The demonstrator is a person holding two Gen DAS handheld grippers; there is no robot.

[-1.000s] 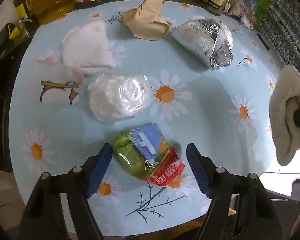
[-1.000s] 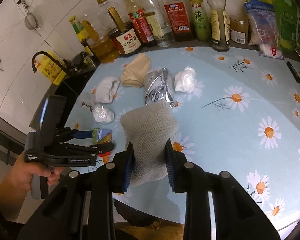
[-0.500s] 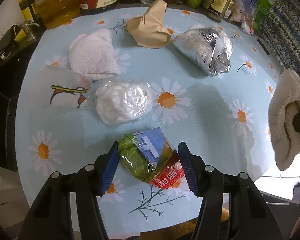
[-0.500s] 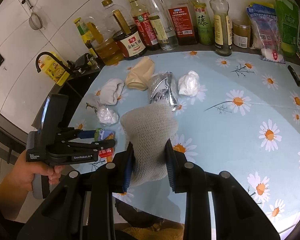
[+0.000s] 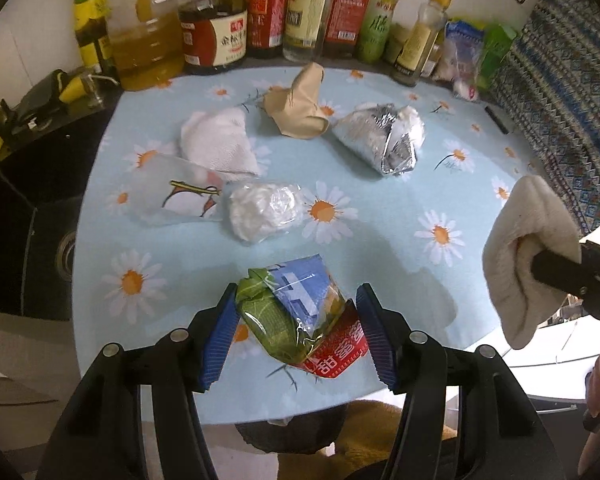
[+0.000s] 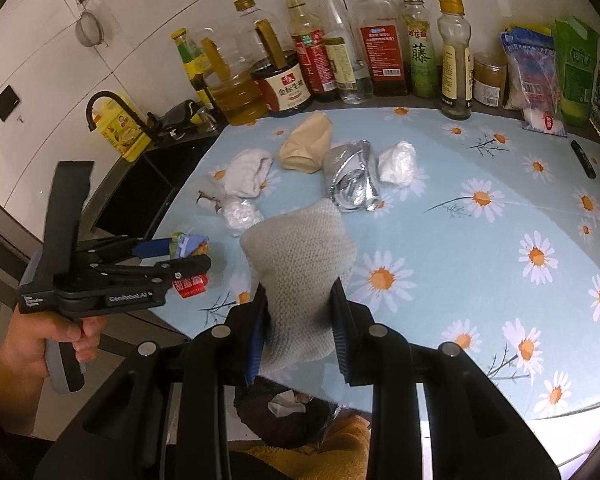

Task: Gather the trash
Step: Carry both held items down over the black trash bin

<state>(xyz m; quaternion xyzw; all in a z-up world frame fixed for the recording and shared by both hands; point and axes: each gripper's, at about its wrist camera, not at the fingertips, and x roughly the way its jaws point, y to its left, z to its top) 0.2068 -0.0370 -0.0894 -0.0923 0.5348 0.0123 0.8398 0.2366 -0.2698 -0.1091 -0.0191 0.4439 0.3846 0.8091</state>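
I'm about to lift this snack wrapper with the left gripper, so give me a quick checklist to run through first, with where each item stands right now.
1. Left gripper fingers on both sides of the snack wrapper: ok.
2. Fingers pressing firmly on the wrapper: cannot tell; they look to be touching it.
3. Right gripper shut on the knitted cloth: ok.
4. Plastic-wrapped wad apart from the wrapper: ok.
5. Cloth held off to the side of the left gripper's lift path: ok.
6. Dark bin below the table edge, tissue already inside: ok.
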